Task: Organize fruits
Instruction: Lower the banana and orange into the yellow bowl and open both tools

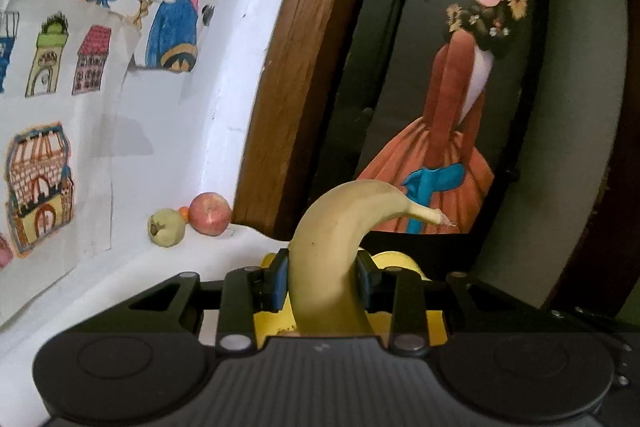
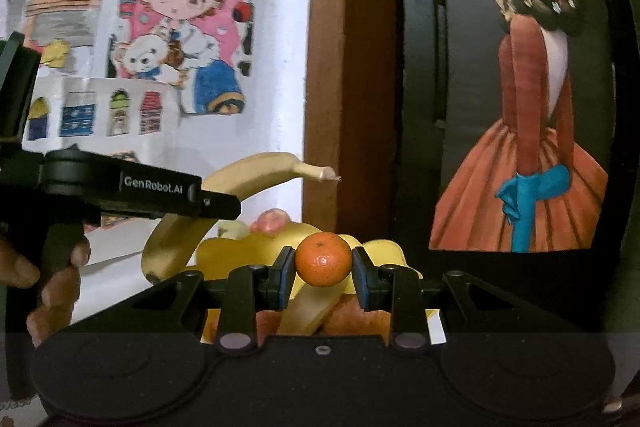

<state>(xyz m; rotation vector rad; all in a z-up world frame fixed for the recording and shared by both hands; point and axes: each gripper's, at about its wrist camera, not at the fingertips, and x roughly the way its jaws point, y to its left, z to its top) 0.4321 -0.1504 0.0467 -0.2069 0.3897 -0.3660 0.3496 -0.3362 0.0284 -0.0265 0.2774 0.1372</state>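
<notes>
My left gripper [image 1: 323, 281] is shut on a yellow banana [image 1: 336, 251] that stands upright with its stem curving right. The same banana [image 2: 248, 175] shows in the right wrist view, held by the left gripper's black body [image 2: 120, 191] above a yellow fruit basket [image 2: 384, 251]. My right gripper [image 2: 323, 273] is shut on a small orange tangerine [image 2: 323, 259] over that basket. A yellow basket rim [image 1: 396, 261] peeks out behind the left fingers. A red apple [image 1: 210, 213] and a pale green guava [image 1: 166, 227] lie on the white surface by the wall.
A white wall [image 1: 168, 131] covered with children's drawings stands left. A brown wooden frame [image 1: 296, 75] and a dark panel with a painted girl in an orange dress [image 1: 448, 131] stand behind. A person's hand [image 2: 56, 279] grips the left tool. More fruit lies in the basket.
</notes>
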